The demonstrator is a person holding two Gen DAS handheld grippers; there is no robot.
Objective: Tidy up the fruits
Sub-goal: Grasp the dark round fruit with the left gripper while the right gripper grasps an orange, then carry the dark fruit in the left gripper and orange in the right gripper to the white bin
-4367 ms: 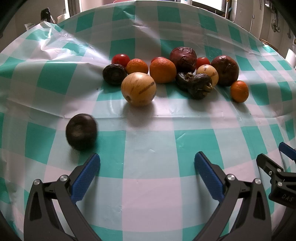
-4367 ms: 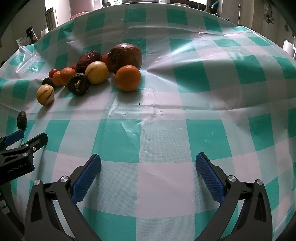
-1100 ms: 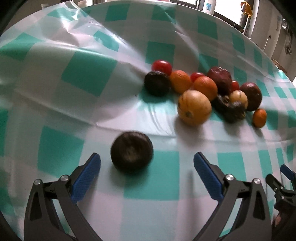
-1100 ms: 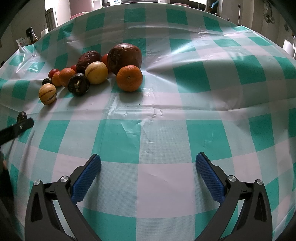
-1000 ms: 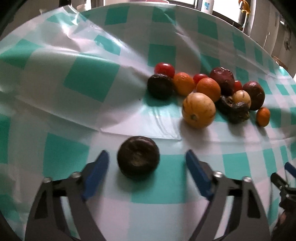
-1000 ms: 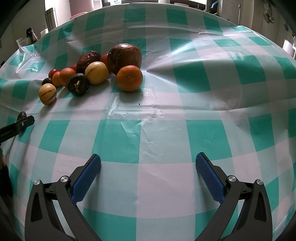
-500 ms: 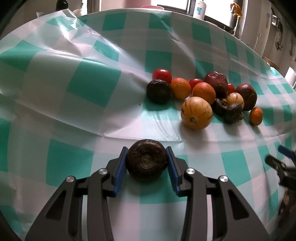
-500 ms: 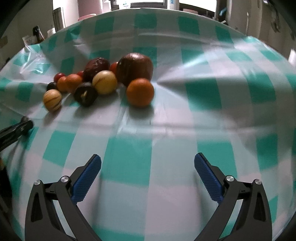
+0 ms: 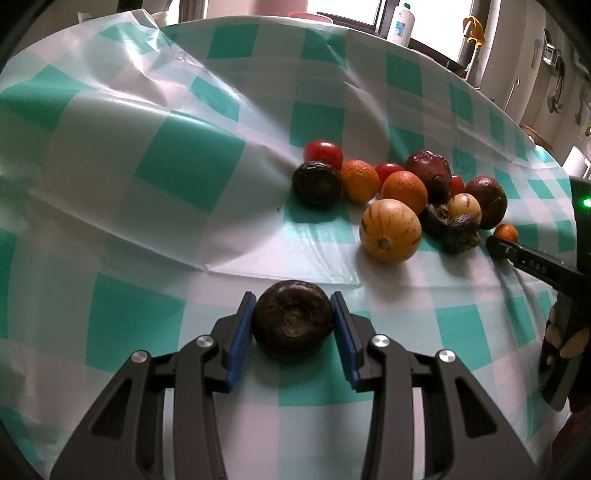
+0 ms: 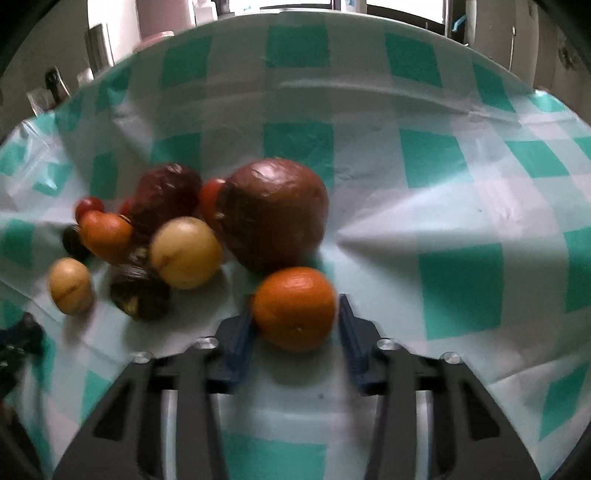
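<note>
Your left gripper (image 9: 292,325) clamps the dark fruit (image 9: 291,324), your right gripper (image 10: 295,317) closes around the orange (image 10: 294,308), with the fruit pile (image 10: 177,236) at ten o'clock.

Both grippers are pointing steeply downward, the left gripper (image 9: 291,325) clamping a dark fruit (image 9: 291,325), the right gripper (image 10: 295,314) pinching an orange (image 10: 295,308).

Home kitchen: checked tablecloth (image 9: 184,166), hanging utensils (image 9: 554,99), bottle (image 9: 402,24) by the window.
</note>
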